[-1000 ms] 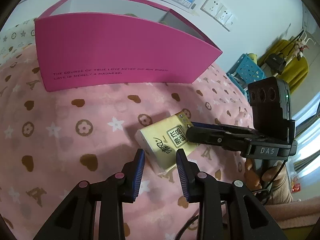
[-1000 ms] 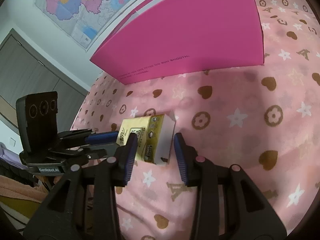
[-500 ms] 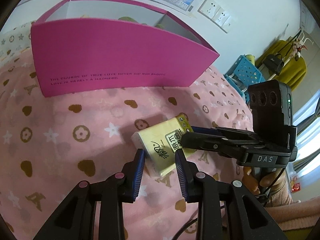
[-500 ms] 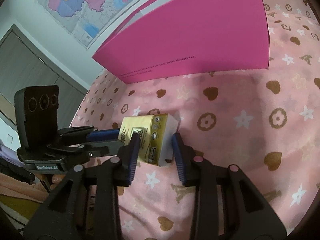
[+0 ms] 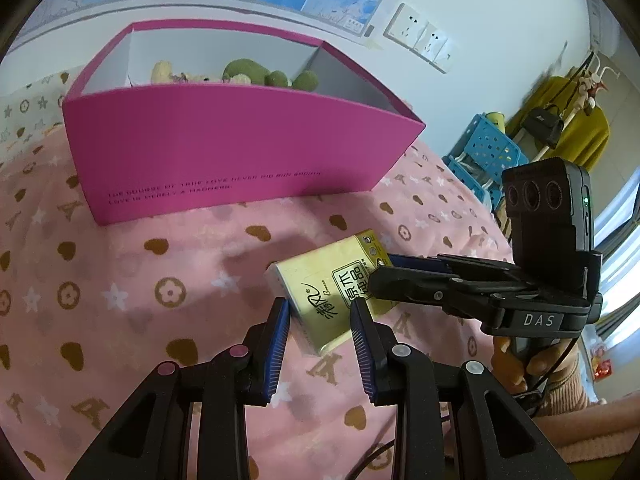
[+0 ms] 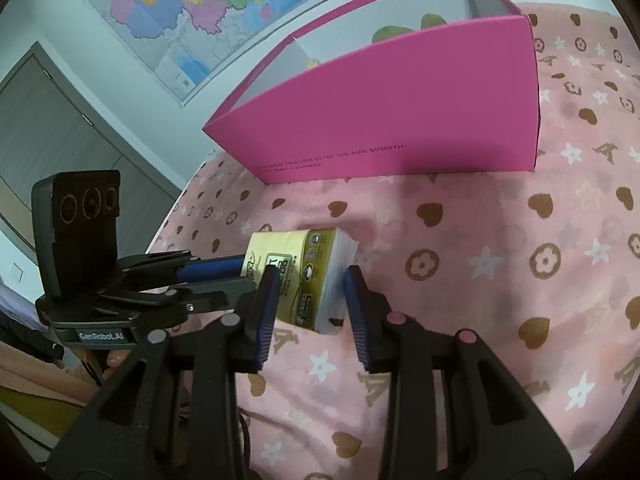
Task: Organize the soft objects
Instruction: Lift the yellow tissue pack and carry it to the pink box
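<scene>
Left gripper (image 5: 320,320): both blue pads flank one end of the yellow tissue pack (image 5: 324,296); whether they press it or only bracket it, cannot tell. Right gripper (image 6: 310,294): pads on either side of the pack's other end, close against its faces, but firm contact cannot be confirmed.

Pack (image 6: 300,276) sits between the two tools above the pink patterned blanket (image 5: 160,280); lifted or resting, unclear.

Left wrist view only: pack's printed top with black characters; the right gripper (image 5: 400,276) reaching in from the right, fingers laid along the pack's far edge; inside of the pink box (image 5: 240,152), holding a green plush (image 5: 248,72) and a cream plush (image 5: 162,70); blue crate (image 5: 488,144) and wall sockets (image 5: 420,38) behind.

Right wrist view only: pack's white open end showing tissue layers; the left gripper (image 6: 216,276) coming from the left; box (image 6: 400,112) seen lower, contents mostly hidden, just green tops; wall map (image 6: 192,4); grey door (image 6: 52,128).
</scene>
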